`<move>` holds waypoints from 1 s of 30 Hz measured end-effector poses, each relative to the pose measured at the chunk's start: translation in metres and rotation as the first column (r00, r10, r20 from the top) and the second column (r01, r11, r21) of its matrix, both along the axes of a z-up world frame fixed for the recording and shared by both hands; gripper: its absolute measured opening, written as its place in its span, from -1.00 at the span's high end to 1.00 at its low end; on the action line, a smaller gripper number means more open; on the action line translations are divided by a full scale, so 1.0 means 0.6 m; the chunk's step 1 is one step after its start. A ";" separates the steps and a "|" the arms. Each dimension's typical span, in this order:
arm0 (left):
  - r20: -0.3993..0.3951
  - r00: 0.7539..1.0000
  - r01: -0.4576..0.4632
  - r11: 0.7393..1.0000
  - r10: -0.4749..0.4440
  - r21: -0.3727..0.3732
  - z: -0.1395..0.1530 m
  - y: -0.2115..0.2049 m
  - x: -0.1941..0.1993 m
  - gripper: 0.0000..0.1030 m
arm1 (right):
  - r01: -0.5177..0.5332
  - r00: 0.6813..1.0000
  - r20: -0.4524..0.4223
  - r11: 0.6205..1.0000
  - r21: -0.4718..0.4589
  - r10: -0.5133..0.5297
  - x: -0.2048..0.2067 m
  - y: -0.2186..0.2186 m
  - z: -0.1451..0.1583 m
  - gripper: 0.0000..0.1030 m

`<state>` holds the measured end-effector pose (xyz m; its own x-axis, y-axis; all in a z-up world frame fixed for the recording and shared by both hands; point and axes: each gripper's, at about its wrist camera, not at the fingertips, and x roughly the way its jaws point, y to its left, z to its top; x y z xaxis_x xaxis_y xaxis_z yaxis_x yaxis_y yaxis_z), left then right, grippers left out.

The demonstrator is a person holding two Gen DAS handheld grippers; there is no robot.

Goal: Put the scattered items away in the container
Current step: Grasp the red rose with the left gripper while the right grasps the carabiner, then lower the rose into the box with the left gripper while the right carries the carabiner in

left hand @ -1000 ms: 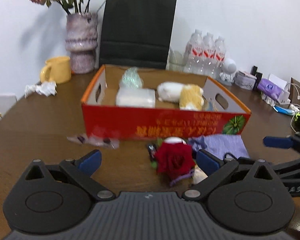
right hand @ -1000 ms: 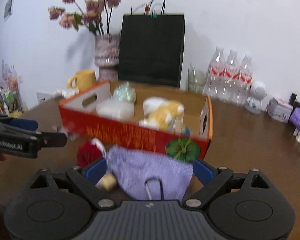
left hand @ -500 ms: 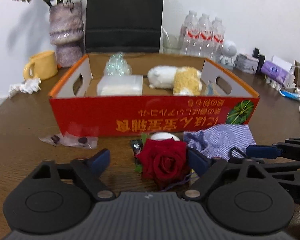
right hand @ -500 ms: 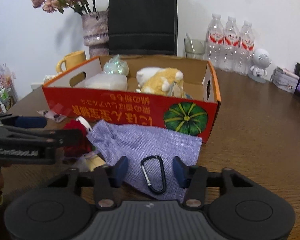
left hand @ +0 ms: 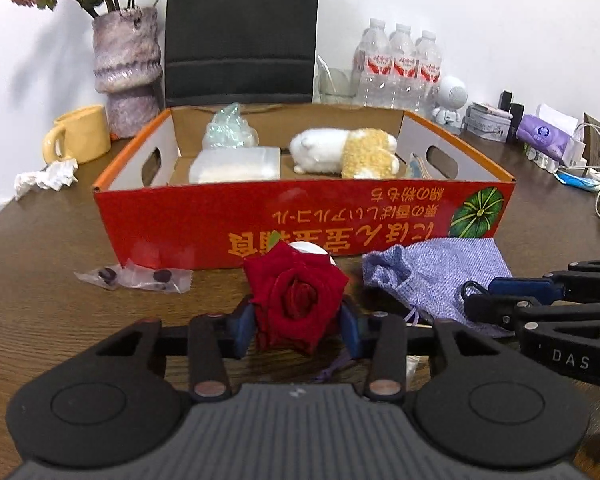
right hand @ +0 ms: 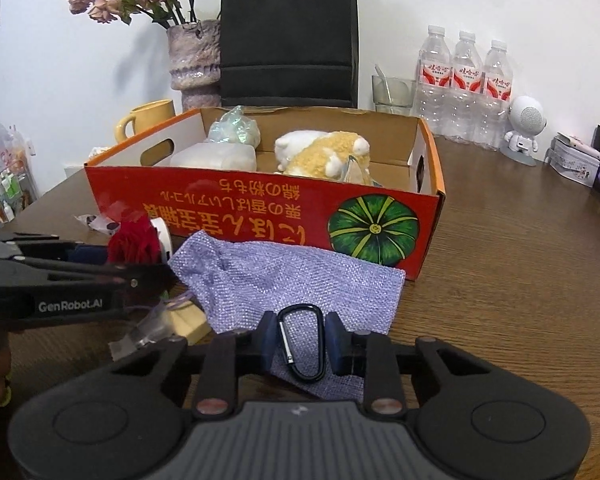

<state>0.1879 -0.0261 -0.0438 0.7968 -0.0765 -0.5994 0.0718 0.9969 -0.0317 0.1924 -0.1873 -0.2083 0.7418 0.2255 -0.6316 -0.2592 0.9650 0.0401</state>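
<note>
My left gripper (left hand: 298, 330) clenched on soft red fabric rose (left hand: 296, 300); may slip out. Right gripper (right hand: 300, 344) pinching black metal carabiner (right hand: 302, 346); could drag lilac woven pouch (right hand: 300, 276) beneath.

A red rose (left hand: 298, 300) is clamped between the pads of the left gripper (left hand: 298, 330), in front of the red box (left hand: 300, 216). A purple pouch (left hand: 440, 276) is seen beside it, with the right gripper (left hand: 496, 298) over its corner.

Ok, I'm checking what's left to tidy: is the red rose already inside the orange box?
No, the red rose sits between the left gripper fingers on the table, in front of the orange box.
</note>
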 end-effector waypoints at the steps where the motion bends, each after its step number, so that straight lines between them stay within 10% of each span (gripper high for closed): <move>1: 0.005 1.000 -0.002 1.000 0.002 0.000 0.002 0.002 -0.003 0.15 | -0.001 1.000 0.004 1.000 0.000 0.001 -0.001 0.001 0.001 0.53; 20: 0.147 0.988 0.036 0.999 -0.038 0.018 0.156 0.060 0.007 0.16 | -0.035 0.981 0.194 0.999 0.017 0.031 0.022 -0.019 0.146 0.52; 30: -0.163 0.985 0.052 0.998 -0.055 -0.029 0.129 0.087 0.203 0.15 | -0.010 0.998 0.056 0.996 -0.083 0.015 0.210 -0.004 0.158 0.52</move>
